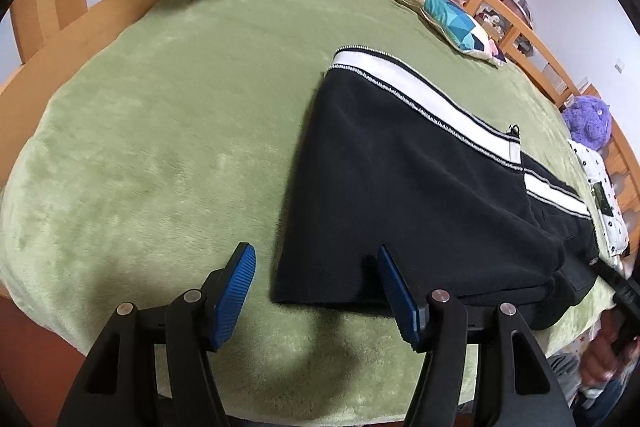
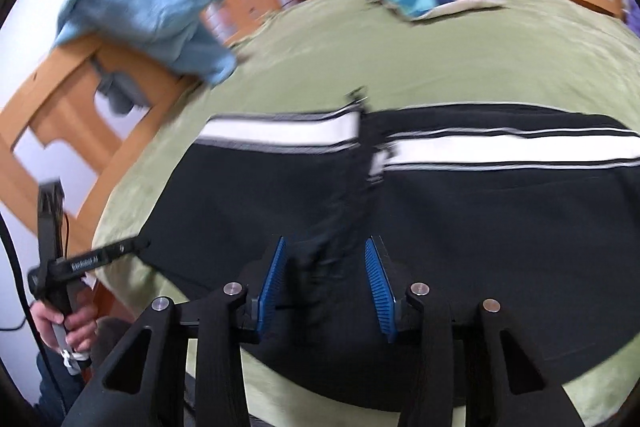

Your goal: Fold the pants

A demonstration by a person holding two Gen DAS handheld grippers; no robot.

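Pants point(image 1: 420, 195), black with a white side stripe, lie flat on the green blanket point(image 1: 160, 147), filling the right half of the left wrist view. The left gripper point(image 1: 316, 291) sits low at the bottom centre, jaws wide, its right pad at the pant edge. The right gripper point(image 2: 324, 283) hovers over dark fabric, jaws wide apart. Lettering on the left tool is too blurred to read.

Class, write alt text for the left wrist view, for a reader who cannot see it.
Black pants with a white side stripe lie flat on a green blanket covering a wooden-framed bed. The left gripper, jaws open, hovers at the near hem corner. A colourful pillow lies beyond.
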